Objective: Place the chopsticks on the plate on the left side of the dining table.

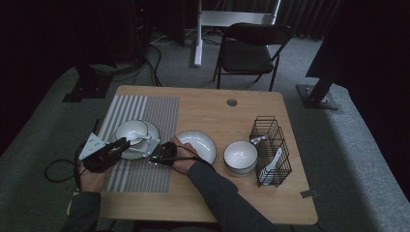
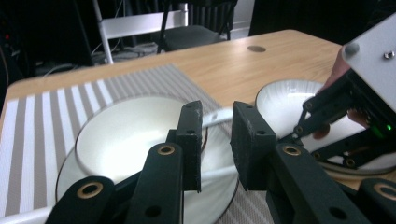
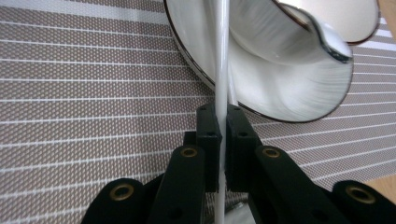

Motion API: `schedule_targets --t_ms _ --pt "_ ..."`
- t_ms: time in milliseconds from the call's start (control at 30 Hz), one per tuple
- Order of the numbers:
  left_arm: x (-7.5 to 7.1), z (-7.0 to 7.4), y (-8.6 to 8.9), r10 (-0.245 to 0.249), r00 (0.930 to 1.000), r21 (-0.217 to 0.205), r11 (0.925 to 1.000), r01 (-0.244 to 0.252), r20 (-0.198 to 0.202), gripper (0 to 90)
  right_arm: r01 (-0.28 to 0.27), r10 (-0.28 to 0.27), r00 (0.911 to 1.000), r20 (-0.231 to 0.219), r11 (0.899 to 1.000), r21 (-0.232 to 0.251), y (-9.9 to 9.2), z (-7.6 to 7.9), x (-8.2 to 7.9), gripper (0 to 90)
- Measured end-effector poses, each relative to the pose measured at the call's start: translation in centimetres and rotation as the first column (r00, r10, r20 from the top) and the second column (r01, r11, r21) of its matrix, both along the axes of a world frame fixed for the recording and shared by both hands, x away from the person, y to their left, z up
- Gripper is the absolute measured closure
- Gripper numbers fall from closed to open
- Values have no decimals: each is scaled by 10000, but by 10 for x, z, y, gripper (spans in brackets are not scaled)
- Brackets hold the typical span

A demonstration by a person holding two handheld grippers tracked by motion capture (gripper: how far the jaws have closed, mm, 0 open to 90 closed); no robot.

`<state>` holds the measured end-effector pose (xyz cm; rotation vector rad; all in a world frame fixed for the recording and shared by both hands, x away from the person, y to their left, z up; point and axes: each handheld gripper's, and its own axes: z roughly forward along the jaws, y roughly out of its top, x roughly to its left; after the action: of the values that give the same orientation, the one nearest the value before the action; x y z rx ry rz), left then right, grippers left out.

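The right gripper (image 3: pixel 222 140), we note, clamps a white spoon handle (image 3: pixel 221 56) whose long axis runs straight ahead toward the bowl (image 3: pixel 280 60) on the plate (image 3: pixel 187 42).

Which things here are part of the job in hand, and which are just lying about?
In the job: white spoon, clamped in the right gripper; left gripper, open at its handle; bowl on its plate; striped placemat.
Lying about: spare plate; second bowl; wire rack; folding chair.
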<state>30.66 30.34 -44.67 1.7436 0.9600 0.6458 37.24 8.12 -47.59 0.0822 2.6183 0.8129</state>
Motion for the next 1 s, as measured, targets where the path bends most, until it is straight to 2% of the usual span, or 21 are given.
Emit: schedule_targets --t_ms 267,533,733,1000 --pt "-8 -32 10 477 9962 -106 9988 -486 -724 747 -260 263 9995 178 9995 -177 9 1 0 864" --pt "-8 -42 9 438 9940 8 9990 -439 -1006 773 -558 566 9981 237 9978 -347 18 0 -4 863" --pt "-3 -51 4 447 9908 281 9987 -414 -1275 810 -511 525 9983 272 9975 -494 20 -3 -4 862" --pt "1 -59 2 583 9868 430 9977 -524 -1512 828 -487 513 9980 366 9965 -683 20 -5 -3 860"
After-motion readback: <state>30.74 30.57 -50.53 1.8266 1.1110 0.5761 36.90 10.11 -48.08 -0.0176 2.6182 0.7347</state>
